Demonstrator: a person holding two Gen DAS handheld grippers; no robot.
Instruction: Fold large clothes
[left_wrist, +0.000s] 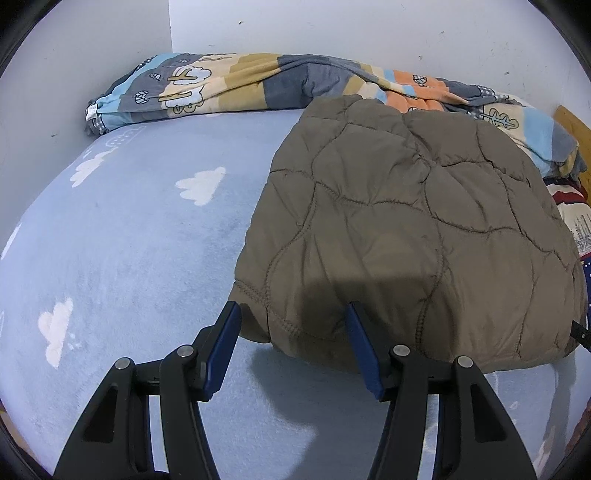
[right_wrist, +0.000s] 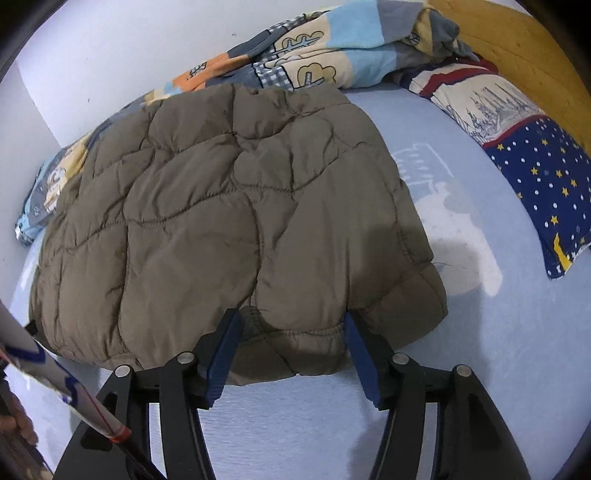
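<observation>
A brown quilted jacket (left_wrist: 406, 221) lies folded into a thick rectangle on the light-blue bed sheet (left_wrist: 147, 240). My left gripper (left_wrist: 291, 312) stands at the jacket's near left corner, jaws apart, with the puffy edge between the blue pads (left_wrist: 221, 347); the pads do not squeeze it. In the right wrist view the same jacket (right_wrist: 221, 203) fills the middle. My right gripper (right_wrist: 291, 321) straddles its near right edge, where an elastic hem bulges between the pads (right_wrist: 360, 354). Its jaws also stand apart, and I see no pinch in the cloth.
A patchwork blanket (left_wrist: 229, 85) is bunched along the white wall behind the jacket. A star-print pillow (right_wrist: 535, 177) lies at the right by a wooden headboard (right_wrist: 517, 40). A sleeve (right_wrist: 55, 369) crosses the right view's lower left. Cloud-print sheet stretches left of the jacket.
</observation>
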